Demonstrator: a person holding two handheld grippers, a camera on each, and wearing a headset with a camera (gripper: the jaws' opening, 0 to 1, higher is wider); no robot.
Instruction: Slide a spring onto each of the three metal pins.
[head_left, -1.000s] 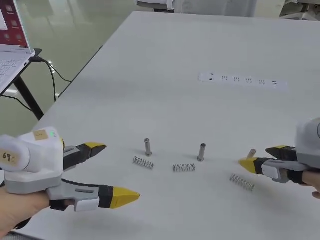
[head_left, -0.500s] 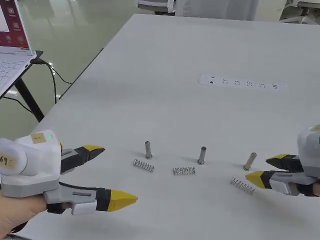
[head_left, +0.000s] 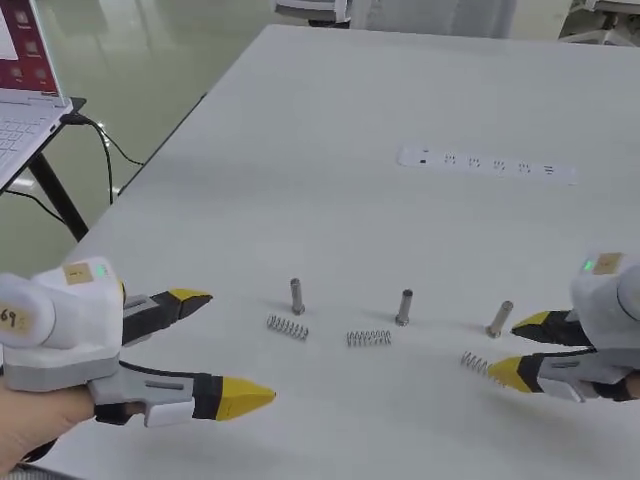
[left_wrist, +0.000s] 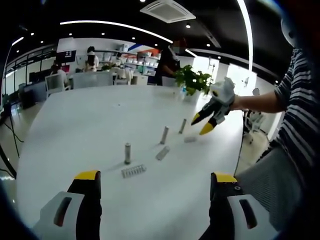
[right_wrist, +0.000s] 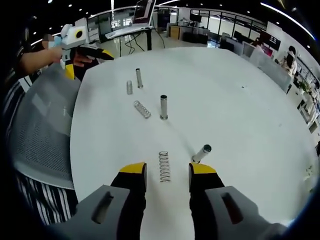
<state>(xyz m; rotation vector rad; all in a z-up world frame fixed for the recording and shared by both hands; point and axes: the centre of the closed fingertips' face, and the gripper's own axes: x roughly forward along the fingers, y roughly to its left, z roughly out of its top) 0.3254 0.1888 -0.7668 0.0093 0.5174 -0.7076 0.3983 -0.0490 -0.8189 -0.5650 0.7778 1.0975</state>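
While all three springs (head_left: 368, 339) lie loose on the worktop (head_left: 400, 100), every pin (head_left: 404, 307) stands bare. Right gripper (head_left: 503, 347), spread, aims at the rightmost spring (head_left: 476, 364); left gripper (head_left: 238, 346) hovers spread

- bench (head_left: 330, 120): smooth, matt white top.
- pins (head_left: 297, 296): smooth grey metal, dull sheen.
- springs (head_left: 368, 338): bright coiled metal wire.
- left claw (head_left: 238, 346): matt black, grey and yellow plastic.

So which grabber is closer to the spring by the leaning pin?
Right. The right gripper has open jaws just short of that spring, lined up with it. The left gripper hovers far off at the other end of the row.
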